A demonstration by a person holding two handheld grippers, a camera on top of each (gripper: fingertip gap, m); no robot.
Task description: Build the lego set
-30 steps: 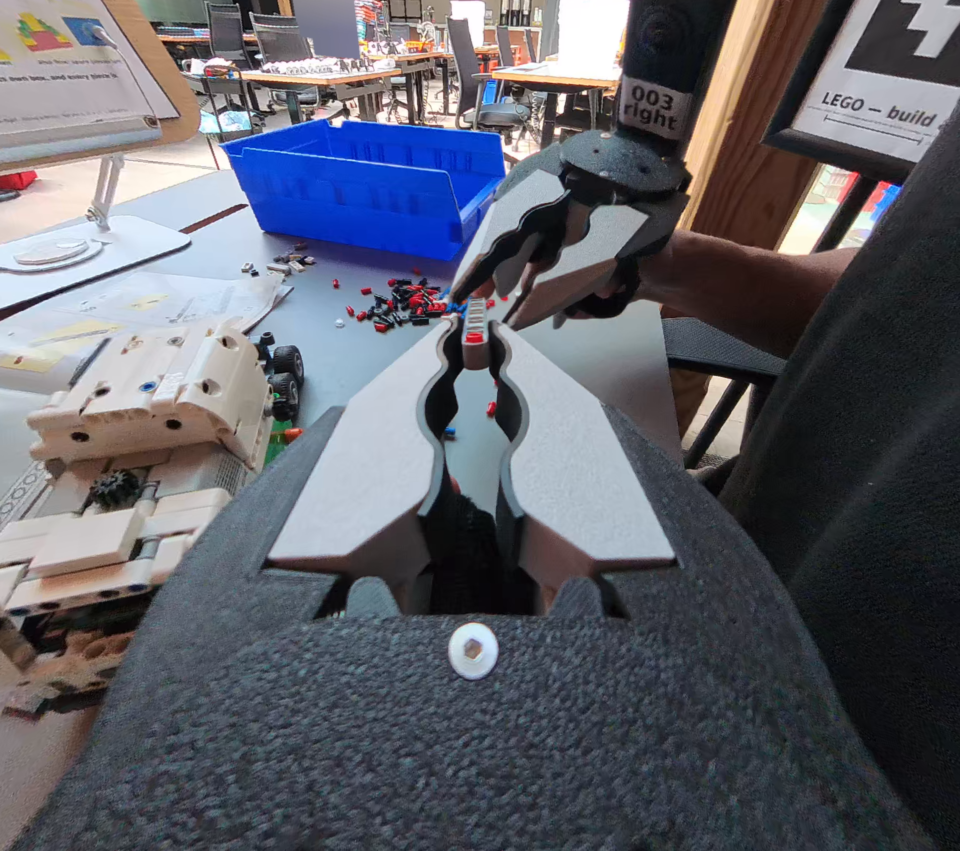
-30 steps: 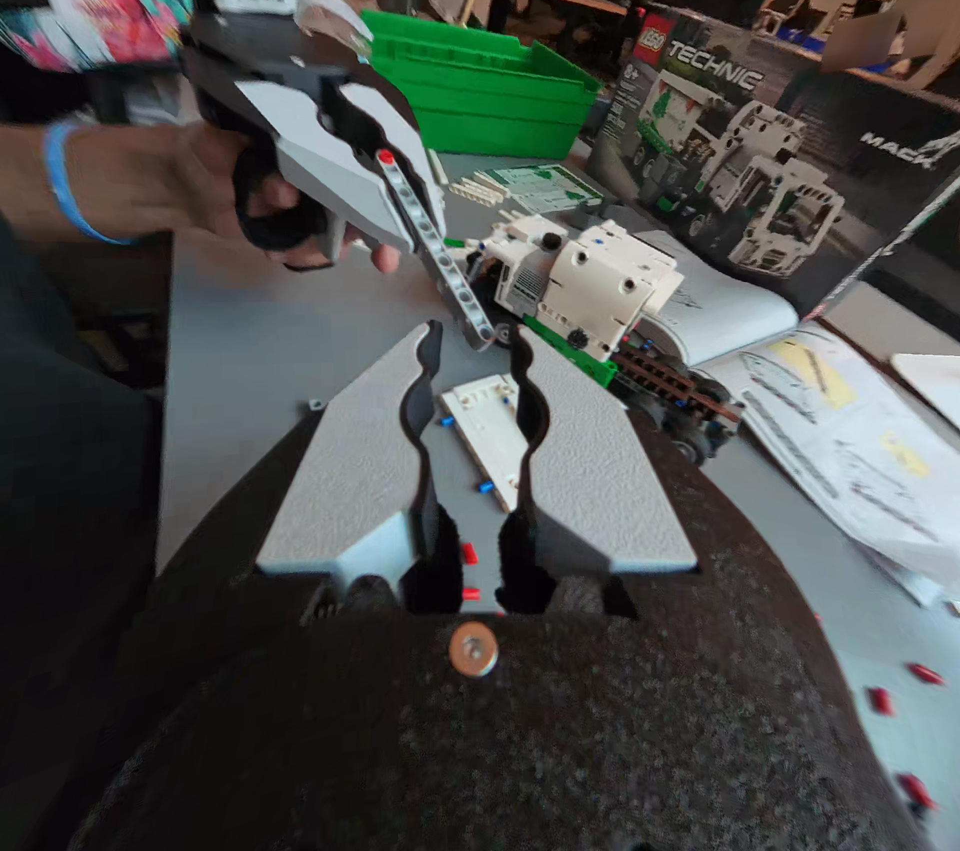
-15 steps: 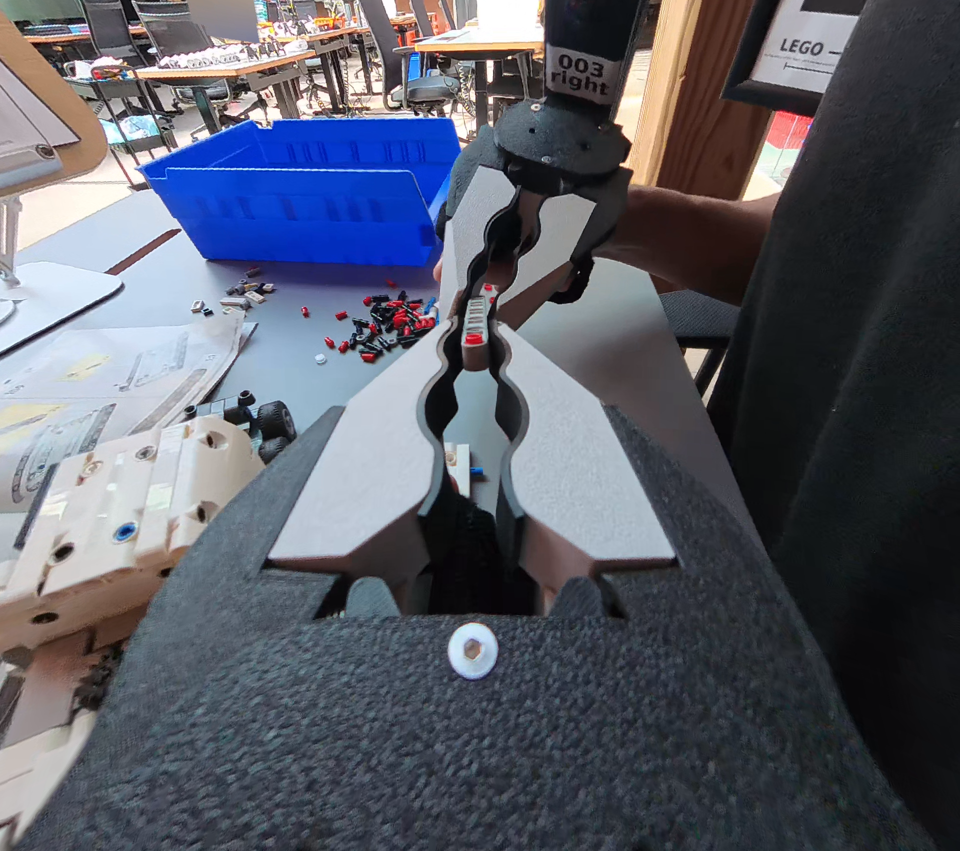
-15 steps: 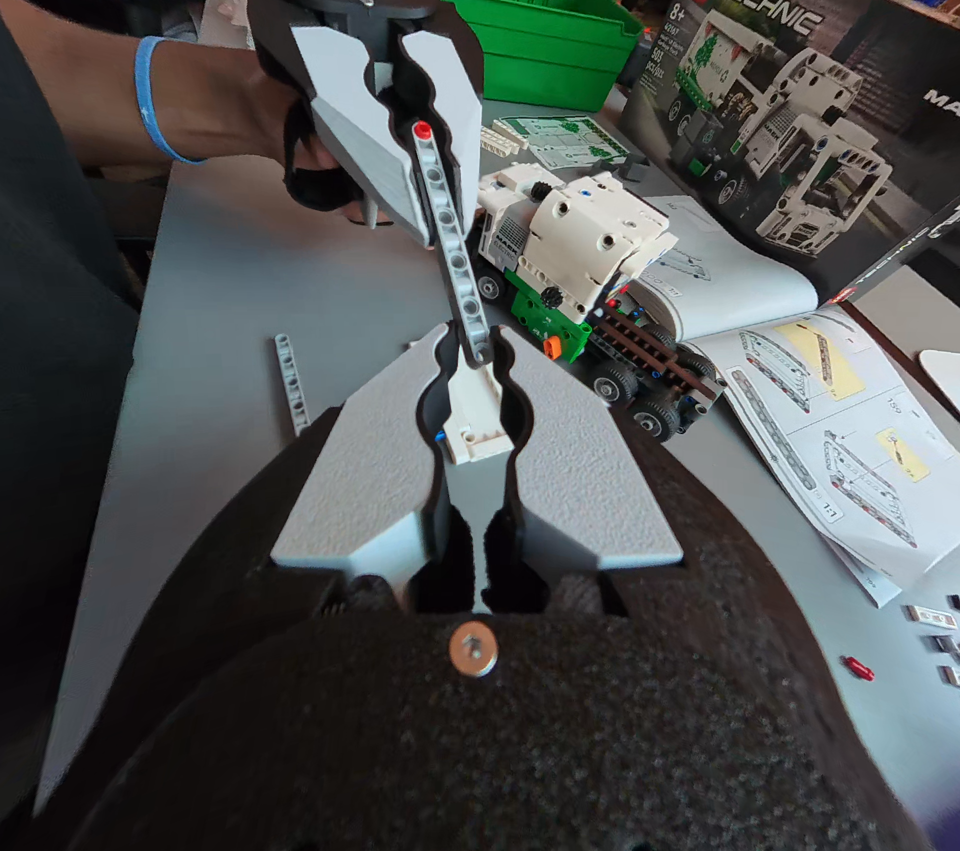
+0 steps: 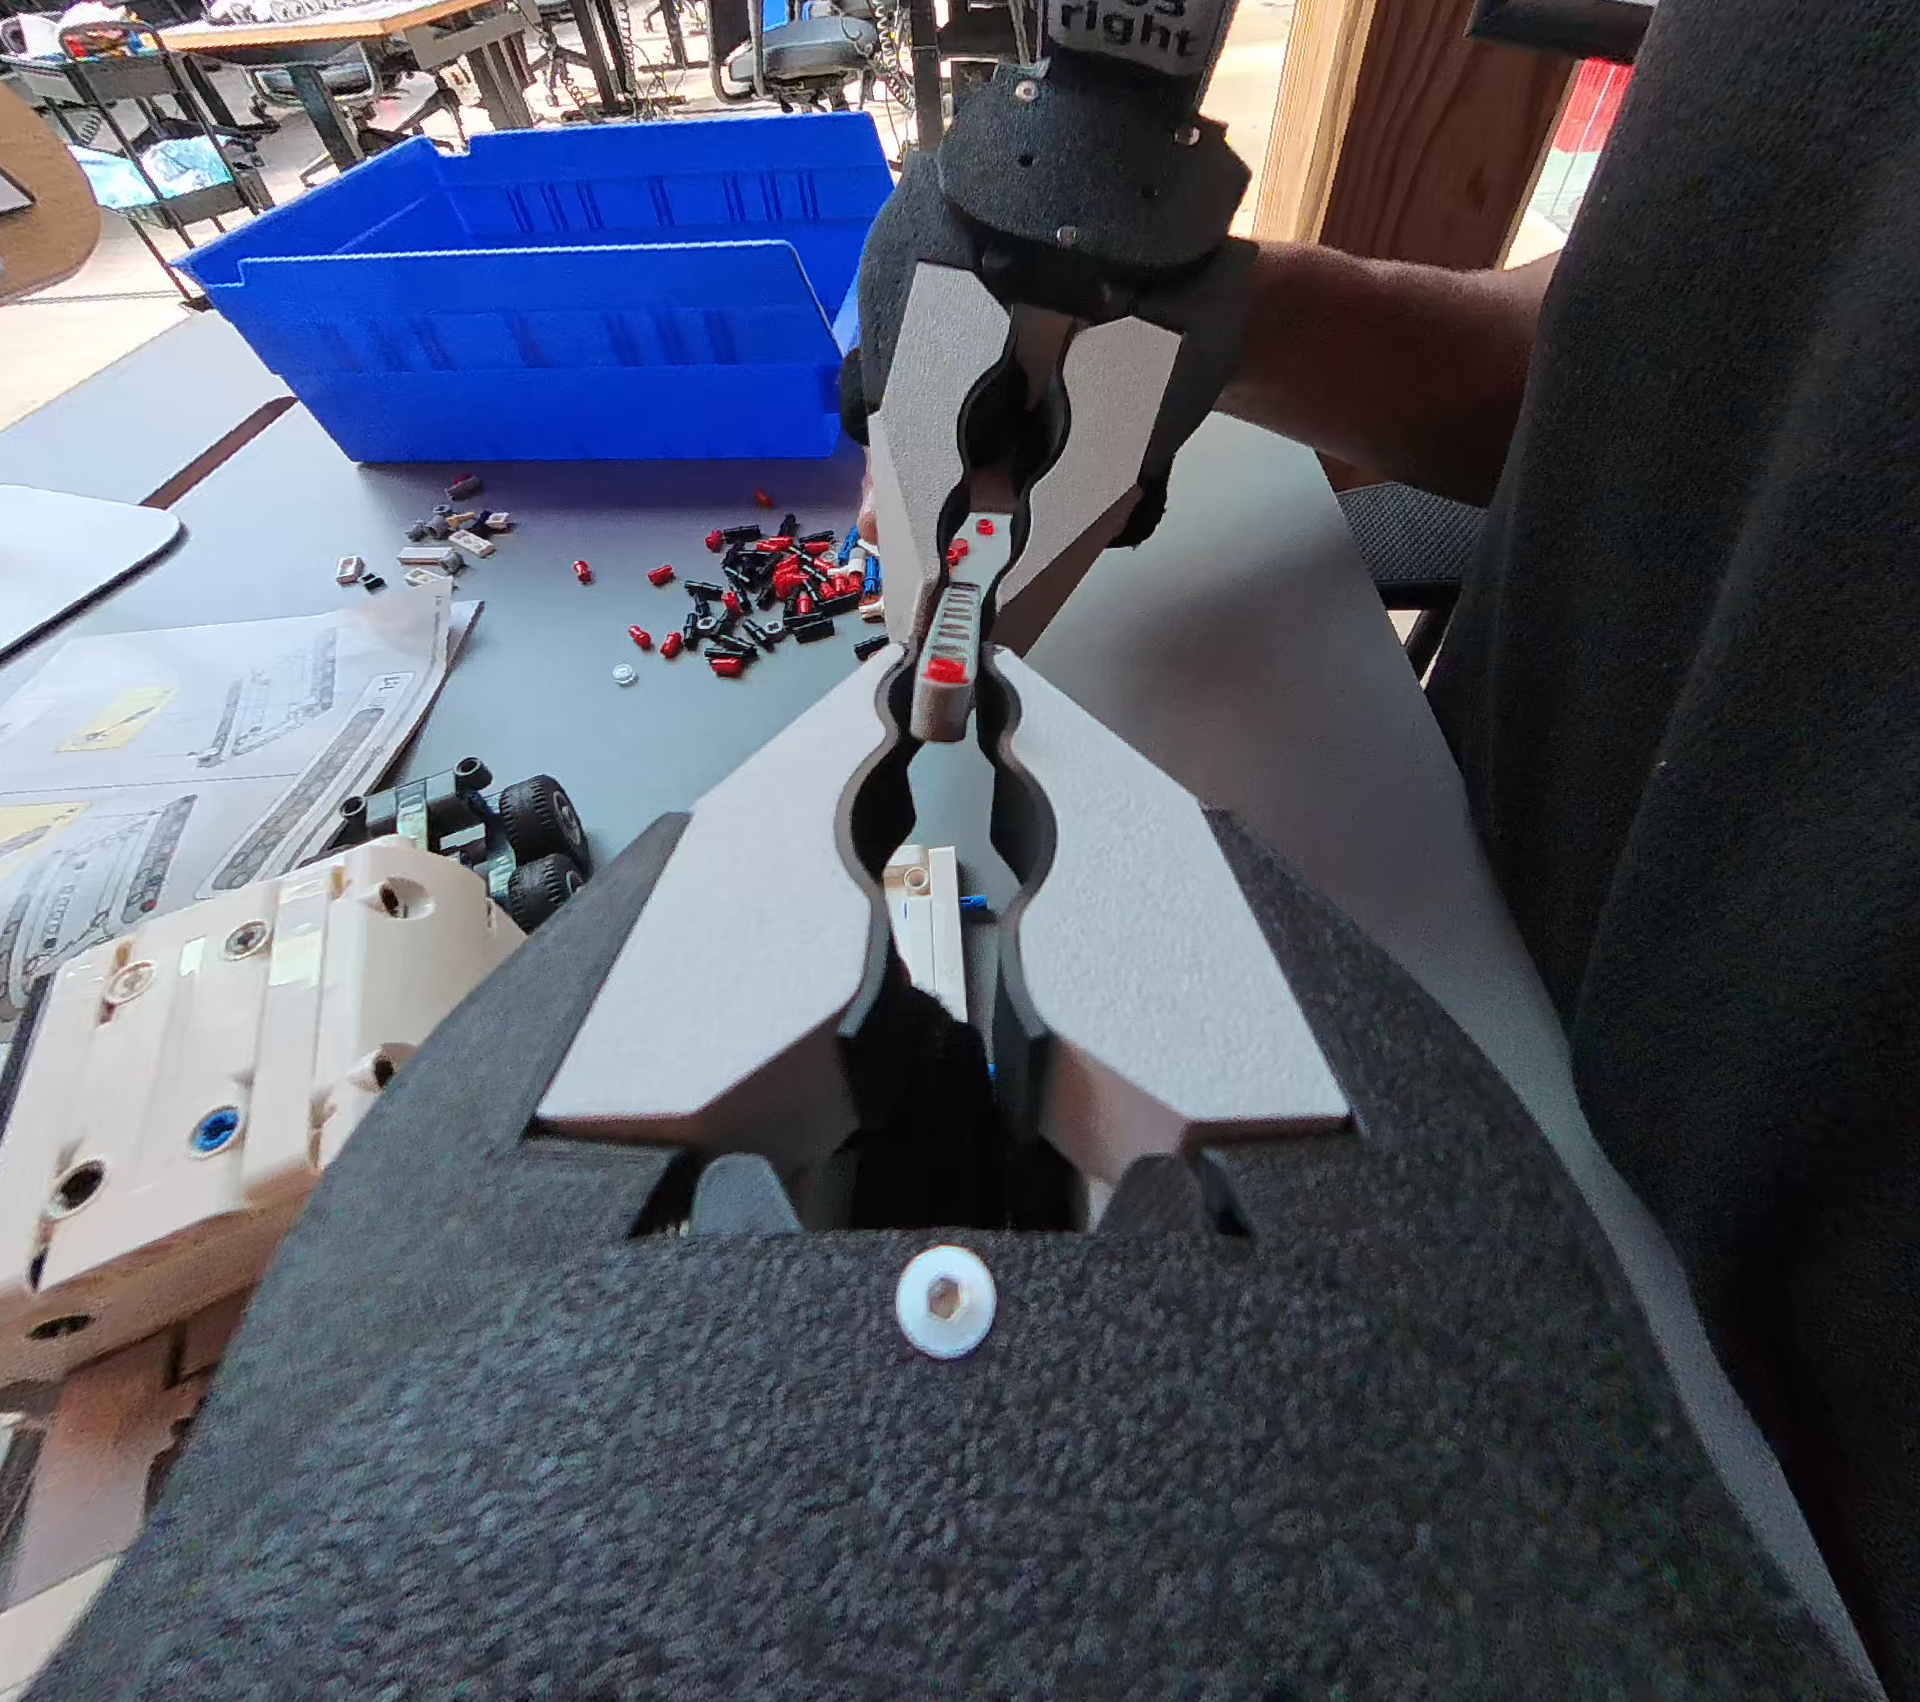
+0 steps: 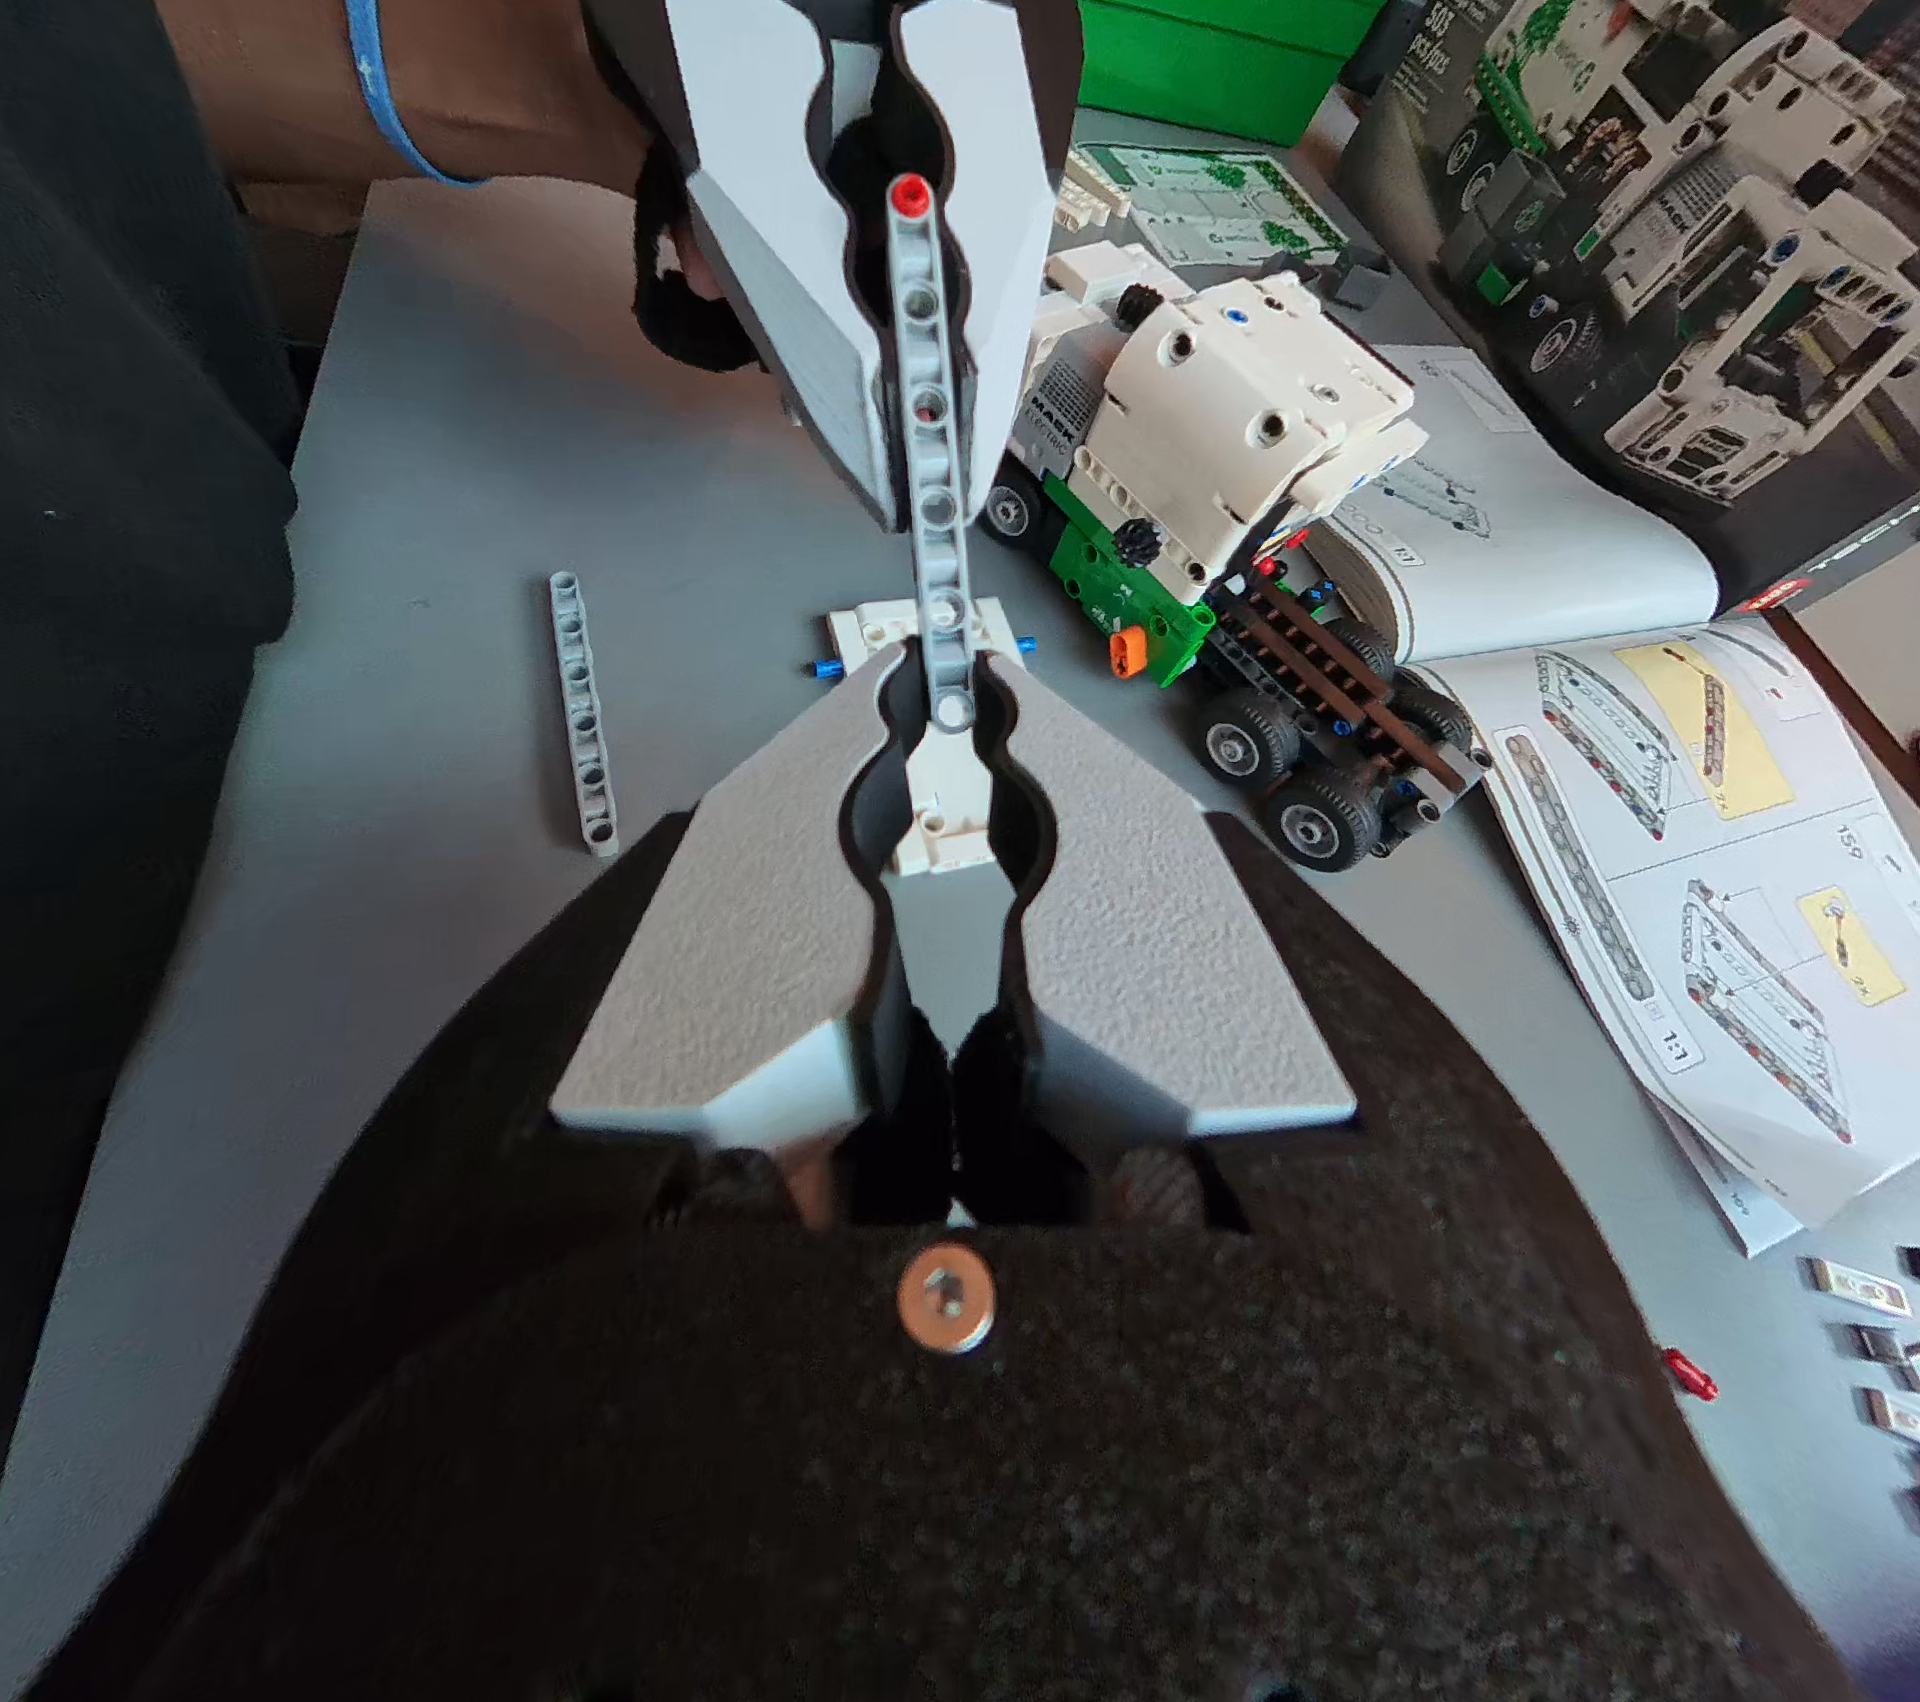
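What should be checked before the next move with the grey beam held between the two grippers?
1. Left gripper shut on the grey beam: ok.
2. Right gripper shut on the beam's other end: ok.
3. Red pin seated in the end hole: ok.
4. White panel on the table under the beam, untouched: ok.
5. Spare grey beam lying flat, apart from both grippers: ok.
6. Beam's remaining holes all empty: cannot tell.
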